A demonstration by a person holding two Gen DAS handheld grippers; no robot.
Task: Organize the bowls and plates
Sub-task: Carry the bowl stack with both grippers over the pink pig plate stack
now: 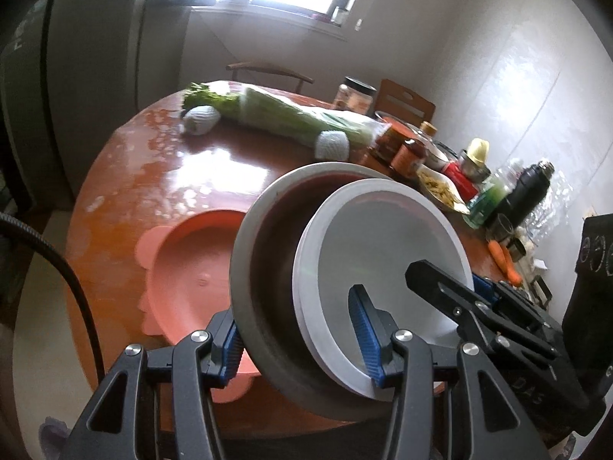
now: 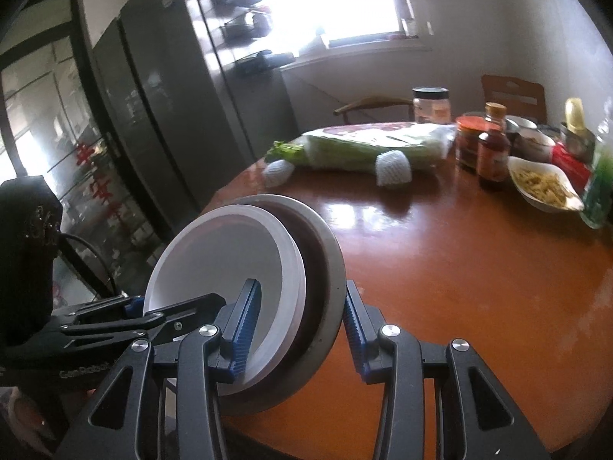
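The left gripper point(image 1: 302, 339) has its blue-padded jaws closed across a tilted stack of two dishes: a grey-rimmed dark bowl point(image 1: 268, 253) with a white plate point(image 1: 377, 245) nested inside it, one pad behind the bowl's outer wall and the other pressed on the plate's face. The right gripper point(image 2: 300, 329) clasps the same stack from the opposite side, its jaws spanning the white plate point(image 2: 214, 264) and the grey-rimmed bowl point(image 2: 325, 253); in the left view its black finger point(image 1: 440, 287) lies across the plate's inner face. Beyond the left jaws, partly behind the bowl, an orange plate point(image 1: 191, 260) lies flat on the round wooden table point(image 2: 459, 268). Farther ahead of both jaws lie bagged celery point(image 1: 291, 115) and a cluster of jars point(image 2: 469, 142).
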